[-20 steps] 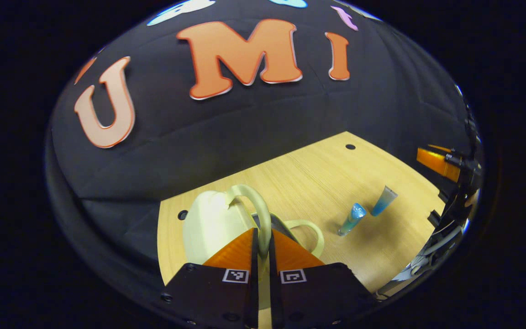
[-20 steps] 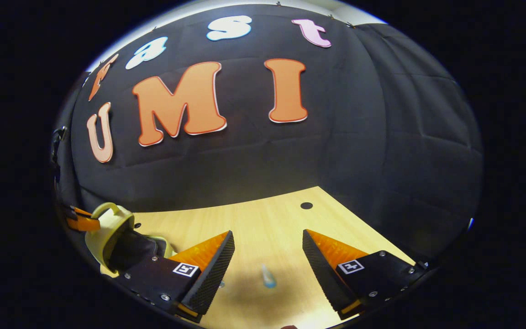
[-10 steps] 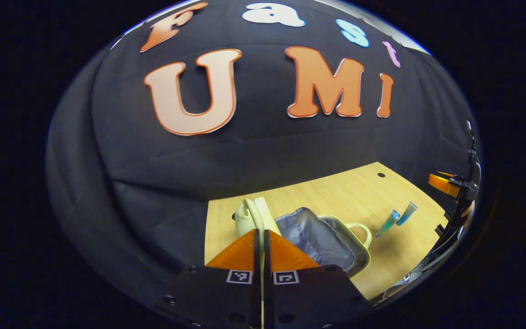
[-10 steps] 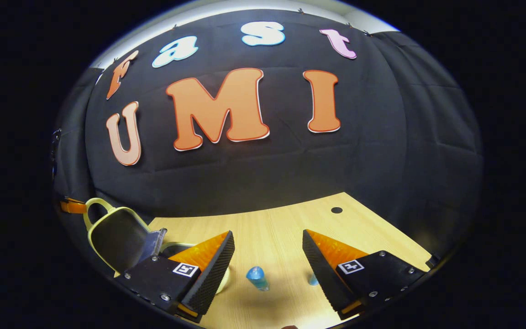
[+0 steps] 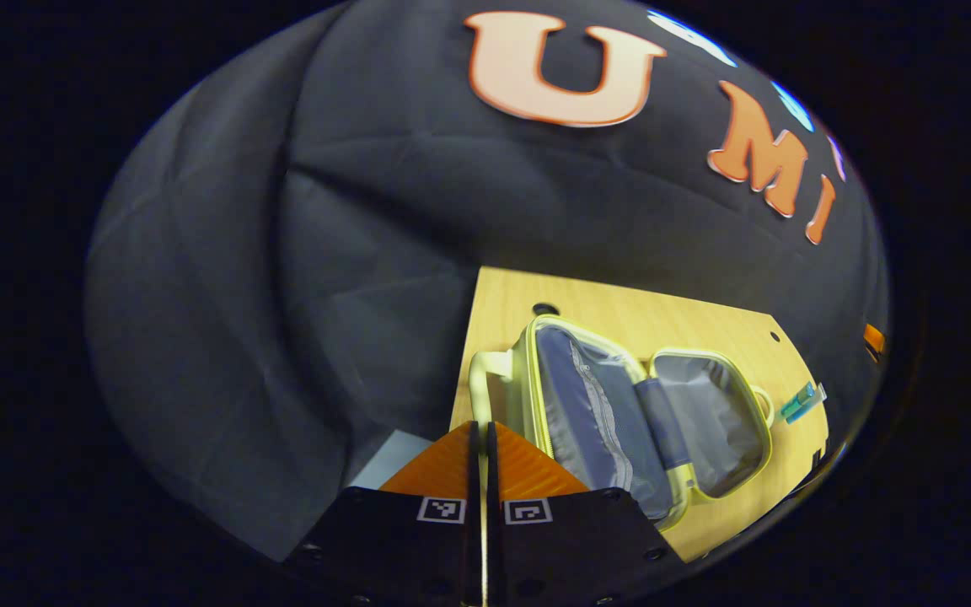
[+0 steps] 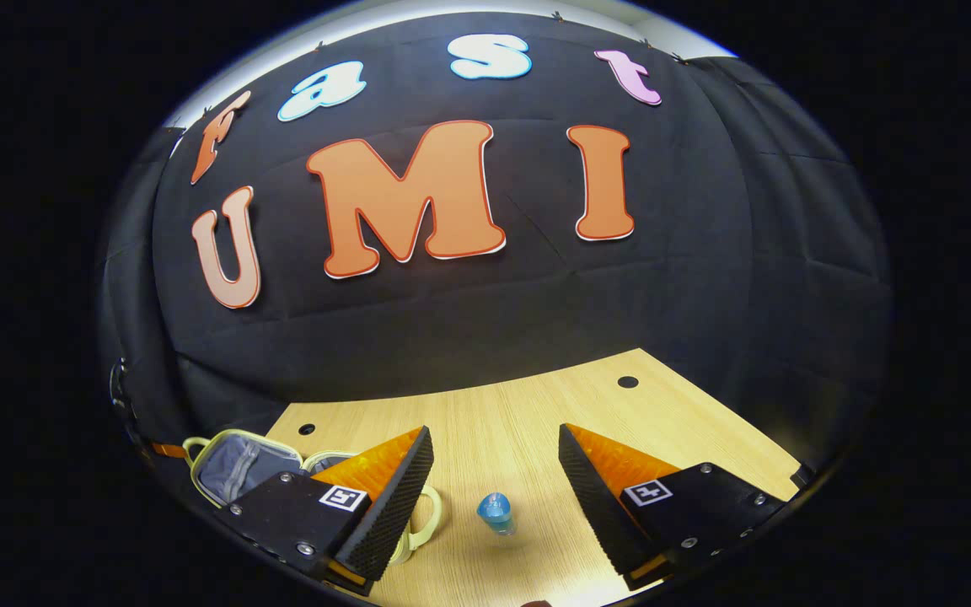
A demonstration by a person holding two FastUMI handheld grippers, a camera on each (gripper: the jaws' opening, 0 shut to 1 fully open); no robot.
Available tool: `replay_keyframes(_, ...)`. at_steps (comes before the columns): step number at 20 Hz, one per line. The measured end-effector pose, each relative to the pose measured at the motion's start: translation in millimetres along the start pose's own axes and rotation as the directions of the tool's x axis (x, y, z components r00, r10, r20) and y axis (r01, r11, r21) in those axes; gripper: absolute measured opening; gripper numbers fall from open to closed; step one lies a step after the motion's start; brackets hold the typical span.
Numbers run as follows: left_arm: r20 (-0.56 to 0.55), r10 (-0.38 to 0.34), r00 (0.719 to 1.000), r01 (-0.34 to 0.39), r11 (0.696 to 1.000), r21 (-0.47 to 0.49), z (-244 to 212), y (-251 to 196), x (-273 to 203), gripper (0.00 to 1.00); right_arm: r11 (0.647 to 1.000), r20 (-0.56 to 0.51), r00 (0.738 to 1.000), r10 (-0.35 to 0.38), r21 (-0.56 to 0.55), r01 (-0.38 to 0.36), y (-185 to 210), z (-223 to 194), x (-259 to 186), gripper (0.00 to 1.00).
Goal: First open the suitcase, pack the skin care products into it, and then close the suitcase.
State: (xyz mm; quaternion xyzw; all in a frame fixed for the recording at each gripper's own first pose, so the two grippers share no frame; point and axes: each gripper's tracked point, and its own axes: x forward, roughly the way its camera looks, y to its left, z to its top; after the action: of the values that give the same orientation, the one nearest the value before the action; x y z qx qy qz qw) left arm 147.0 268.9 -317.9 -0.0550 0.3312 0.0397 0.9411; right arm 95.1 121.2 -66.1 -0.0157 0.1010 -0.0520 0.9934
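Lying wide open on the wooden desk (image 5: 671, 316), the pale yellow suitcase (image 5: 620, 405) has both halves spread flat, their grey lining facing up. In the left gripper view, one half has a zipped panel and sits by the desk's edge nearest the black cloth; the other half lies beyond it. The suitcase's handle (image 5: 479, 384) on the near half stands up just ahead of the left tool (image 5: 479, 438), whose fingers are pressed together with only a thin slit between them; whether they pinch the handle's lower end I cannot tell. Past the far half, near the far edge of the desk, two blue skin care tubes (image 5: 799, 403) lie close together on the bare wood.

In the right gripper view, the right tool (image 6: 496, 459) is spread wide and holds nothing. A blue tube (image 6: 495, 512) lies on the desk between its fingers, touching neither. The open suitcase sits at the left, partly behind the tool's left finger, with a second handle loop beside that finger.
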Motion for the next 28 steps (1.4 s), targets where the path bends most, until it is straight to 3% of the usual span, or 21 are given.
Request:
replay_keyframes(3,-0.036,0.013,0.999,-0.014,0.999,-0.038,-36,24,33,0.02,1.000,-0.036,0.999,-0.007,-0.016,0.006,4,-8,5,0.95)
replay_keyframes(8,-0.034,0.078,0.996,-0.080,0.995,-0.057,-35,40,38,0.01,0.999,-0.047,0.999,-0.021,-0.032,0.020,-2,-9,12,0.95)
replay_keyframes(12,0.106,0.030,0.994,-0.032,0.999,0.024,17,-28,0,0.01,0.999,-0.041,0.998,-0.037,-0.035,0.035,-21,-12,14,0.95)
replay_keyframes(18,0.321,-0.110,0.941,0.064,0.987,0.149,100,-209,-58,0.02,0.996,-0.019,1.000,-0.009,-0.089,0.007,-52,-13,17,0.95)
replay_keyframes(20,0.374,-0.174,0.911,0.109,0.976,0.189,112,-279,-74,0.26,0.994,-0.022,1.000,0.015,-0.110,-0.018,-61,-14,18,0.95)
replay_keyframes(23,0.397,-0.230,0.889,0.161,0.967,0.199,102,-363,-89,0.75,0.993,-0.028,0.998,0.059,-0.100,-0.061,-74,-14,18,0.95)
replay_keyframes(25,0.415,-0.222,0.883,0.162,0.971,0.175,94,-401,-93,0.89,0.991,-0.029,0.997,0.076,-0.110,-0.078,-85,-14,20,0.95)
replay_keyframes(28,0.432,-0.193,0.881,0.123,0.975,0.183,74,-442,-90,1.00,0.986,-0.037,0.994,0.098,-0.135,-0.102,-104,-15,24,0.95)
